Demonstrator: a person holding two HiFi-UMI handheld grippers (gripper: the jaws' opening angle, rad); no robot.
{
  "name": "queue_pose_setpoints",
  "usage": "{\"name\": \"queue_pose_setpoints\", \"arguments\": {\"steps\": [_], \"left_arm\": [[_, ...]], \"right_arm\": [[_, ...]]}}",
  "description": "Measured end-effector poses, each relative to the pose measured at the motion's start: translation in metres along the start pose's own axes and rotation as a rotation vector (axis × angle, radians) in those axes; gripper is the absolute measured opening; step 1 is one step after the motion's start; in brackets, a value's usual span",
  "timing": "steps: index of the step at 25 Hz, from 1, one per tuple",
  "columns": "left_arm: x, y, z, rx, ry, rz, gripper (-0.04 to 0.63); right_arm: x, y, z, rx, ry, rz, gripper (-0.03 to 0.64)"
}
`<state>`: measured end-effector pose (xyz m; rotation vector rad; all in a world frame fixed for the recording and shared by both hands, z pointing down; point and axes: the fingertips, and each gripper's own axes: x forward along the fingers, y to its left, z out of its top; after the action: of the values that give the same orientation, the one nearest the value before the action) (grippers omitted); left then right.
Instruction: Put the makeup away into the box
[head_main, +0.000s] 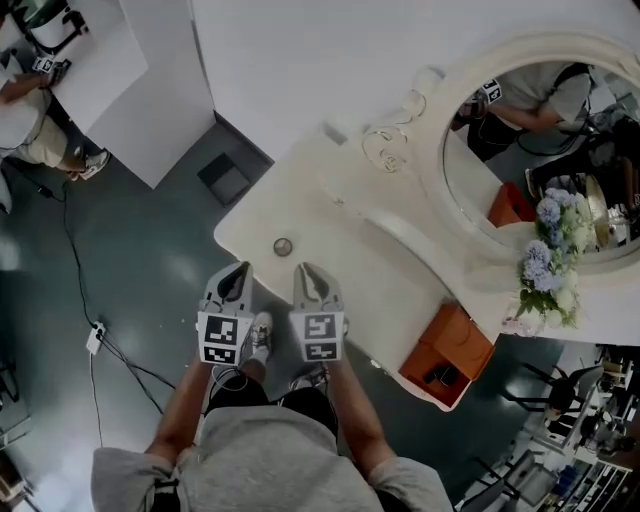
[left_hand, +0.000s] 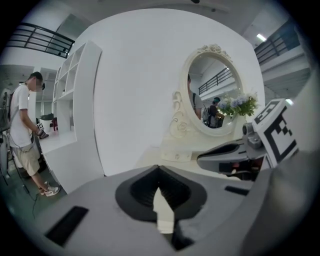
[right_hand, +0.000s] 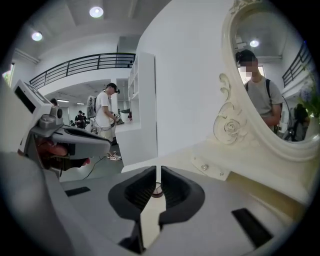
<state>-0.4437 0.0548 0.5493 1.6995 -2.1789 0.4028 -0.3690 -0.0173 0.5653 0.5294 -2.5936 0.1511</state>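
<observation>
Two grippers are level, side by side, over the near edge of the cream dressing table (head_main: 330, 205). The left gripper (head_main: 239, 270) has its jaws pressed together and holds nothing. The right gripper (head_main: 306, 271) is likewise closed and empty. A small round makeup pot (head_main: 283, 246) lies on the tabletop just ahead of both. The orange box (head_main: 452, 345) stands well apart at the table's right end.

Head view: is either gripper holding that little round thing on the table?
No, the little round thing lies on the table, clear of the left gripper and right gripper.
</observation>
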Motion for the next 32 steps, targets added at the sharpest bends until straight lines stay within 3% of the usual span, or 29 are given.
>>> {"name": "queue_pose_setpoints", "arguments": {"steps": [1,4,8,19,32], "left_arm": [[0.004,0.005,-0.004,-0.001,0.008,-0.004,0.002],[0.017,0.019,-0.013,-0.009,0.027,-0.018,0.0],[0.034,0.034,-0.023,-0.022,0.05,-0.031,0.0],[0.06,0.055,-0.053,-0.057,0.111,-0.042,0.0],[0.063,0.059,-0.074,-0.072,0.15,-0.037,0.0]], "right_arm": [[0.01,0.001,-0.005,0.007,0.018,0.0,0.025],[0.039,0.005,-0.022,0.026,0.082,0.02,0.166],[0.071,0.007,-0.042,0.029,0.152,0.033,0.22],[0.118,0.009,-0.086,0.019,0.29,0.048,0.239],[0.131,0.003,-0.105,0.012,0.327,0.016,0.219]]}}
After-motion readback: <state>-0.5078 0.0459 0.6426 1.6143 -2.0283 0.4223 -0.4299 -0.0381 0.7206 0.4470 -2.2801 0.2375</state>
